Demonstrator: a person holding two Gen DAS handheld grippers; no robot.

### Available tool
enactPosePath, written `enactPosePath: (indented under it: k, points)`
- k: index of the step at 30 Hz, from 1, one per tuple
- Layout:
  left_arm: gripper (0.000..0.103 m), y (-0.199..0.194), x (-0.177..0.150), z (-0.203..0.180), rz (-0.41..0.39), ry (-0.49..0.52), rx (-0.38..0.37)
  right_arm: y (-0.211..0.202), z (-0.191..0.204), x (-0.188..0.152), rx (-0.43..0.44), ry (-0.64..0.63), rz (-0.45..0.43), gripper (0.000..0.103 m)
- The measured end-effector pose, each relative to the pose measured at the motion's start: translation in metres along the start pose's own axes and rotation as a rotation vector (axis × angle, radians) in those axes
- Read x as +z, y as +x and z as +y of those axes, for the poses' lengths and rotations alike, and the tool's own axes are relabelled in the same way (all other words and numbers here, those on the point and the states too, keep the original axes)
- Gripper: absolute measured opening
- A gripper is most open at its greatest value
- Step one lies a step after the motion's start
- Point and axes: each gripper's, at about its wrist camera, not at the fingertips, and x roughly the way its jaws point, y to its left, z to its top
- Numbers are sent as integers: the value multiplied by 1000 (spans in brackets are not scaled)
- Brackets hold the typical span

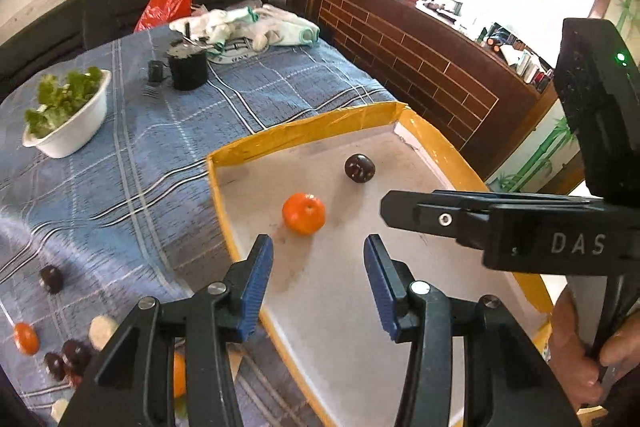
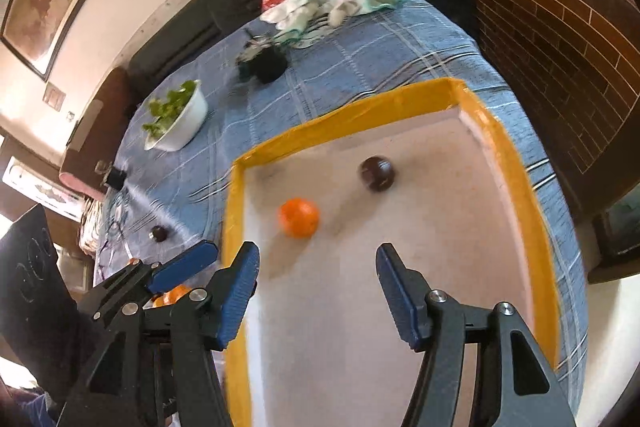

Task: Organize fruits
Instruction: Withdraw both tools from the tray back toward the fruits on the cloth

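**Two fruits in the tray, both claws empty**

The yellow-rimmed tray lies under both grippers as the collecting place. Ahead of the left gripper, part-open and empty, sits the orange; the dark plum lies beyond the right gripper, spread wider, empty. Loose fruits wait leftward on the cloth.

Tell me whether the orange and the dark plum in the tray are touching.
Apart. The left wrist view shows bare tray floor between the orange and the dark plum.
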Motion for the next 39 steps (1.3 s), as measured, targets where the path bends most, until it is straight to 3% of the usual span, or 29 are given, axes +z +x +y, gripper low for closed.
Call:
enactPosePath:
  k: [4, 16, 31, 36, 39]
  points:
    - [46, -24, -13, 9, -25, 5, 9, -3, 26, -12, 4, -30, -10, 73]
    - [46, -98, -73, 72, -78, -80, 65, 12, 112, -57, 64, -120, 37, 73]
    - [47, -167, -179, 182, -101, -346, 231, 57, 204, -131, 82, -359, 205, 73]
    - [47, -175, -207, 222, -87, -451, 276, 58, 212, -133, 73, -368, 197, 73]
    - [47, -175, -209, 235, -87, -457, 286, 59, 212, -132, 69, -354, 195, 73]
